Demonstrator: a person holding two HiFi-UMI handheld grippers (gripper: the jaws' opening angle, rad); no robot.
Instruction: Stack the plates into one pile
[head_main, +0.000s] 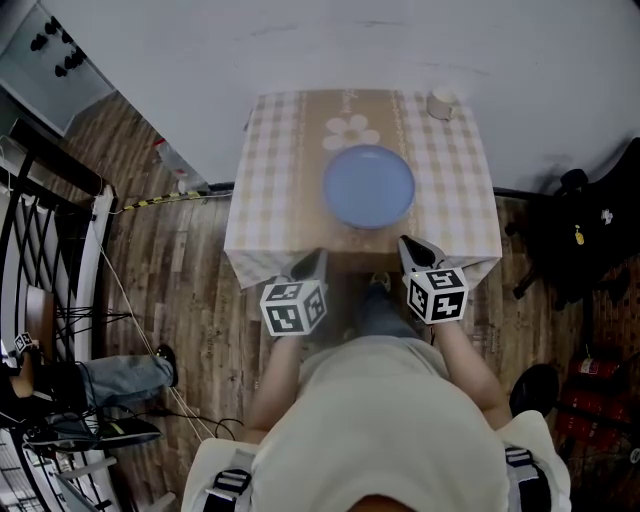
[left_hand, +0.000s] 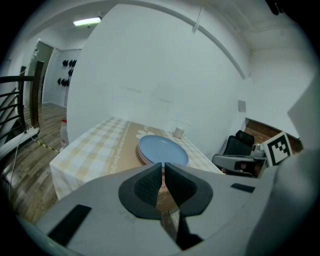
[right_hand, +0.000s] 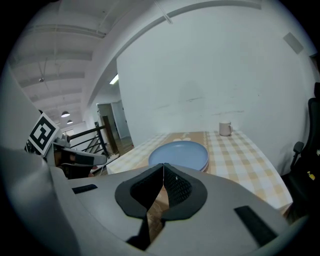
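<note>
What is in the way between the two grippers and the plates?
Nothing visible. Only bare tablecloth lies between the left gripper, the right gripper and the pile of plates. The mug stands off at the far corner.

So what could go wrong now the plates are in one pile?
Two things, maybe. The tablecloth hangs over the near edge, right beside the shut left gripper and right gripper. If one of them snagged it, the cloth could drag the pile of plates towards the edge. The mug stands close to the far corner, so a tug on the cloth might also tip it off.
</note>
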